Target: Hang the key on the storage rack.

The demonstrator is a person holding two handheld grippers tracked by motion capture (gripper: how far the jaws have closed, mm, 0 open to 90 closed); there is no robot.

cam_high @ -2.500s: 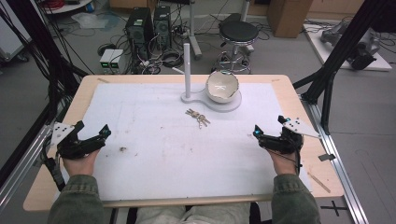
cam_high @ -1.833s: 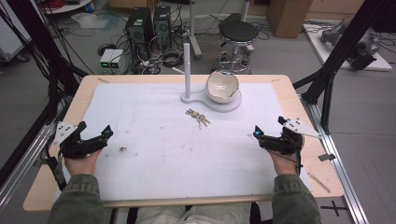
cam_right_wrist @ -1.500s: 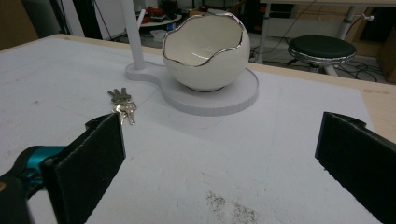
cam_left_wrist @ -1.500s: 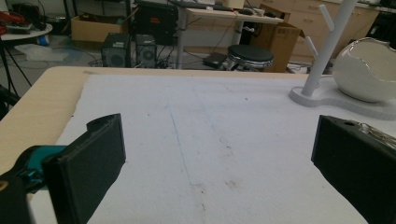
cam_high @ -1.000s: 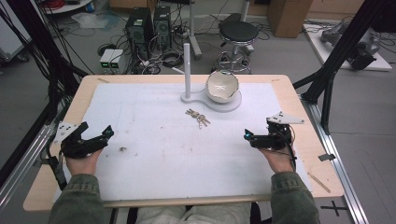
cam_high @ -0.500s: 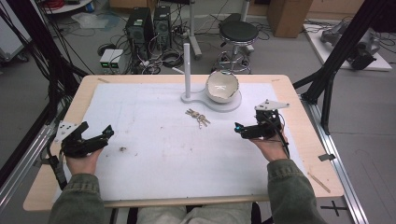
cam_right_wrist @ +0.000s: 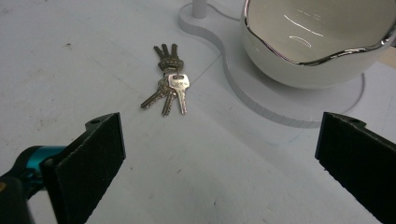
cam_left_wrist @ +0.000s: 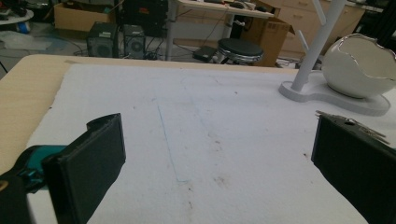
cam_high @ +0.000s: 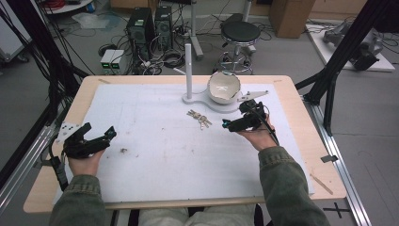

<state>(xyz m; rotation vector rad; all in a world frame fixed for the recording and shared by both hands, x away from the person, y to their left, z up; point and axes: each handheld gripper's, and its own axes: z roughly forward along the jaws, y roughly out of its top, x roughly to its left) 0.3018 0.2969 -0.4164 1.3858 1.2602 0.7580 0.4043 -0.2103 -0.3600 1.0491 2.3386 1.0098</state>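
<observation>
Right tongs (cam_right_wrist: 219, 154) agape — keys (cam_right_wrist: 169, 84) near

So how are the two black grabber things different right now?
The right gripper is out near the middle of the table, close to the keys and the white bowl; the left gripper rests near the table's left edge, far from them. The right gripper points at the keys, while the left gripper faces bare white mat. Both are black, hand-held, with jaws wide open and holding nothing.
</observation>
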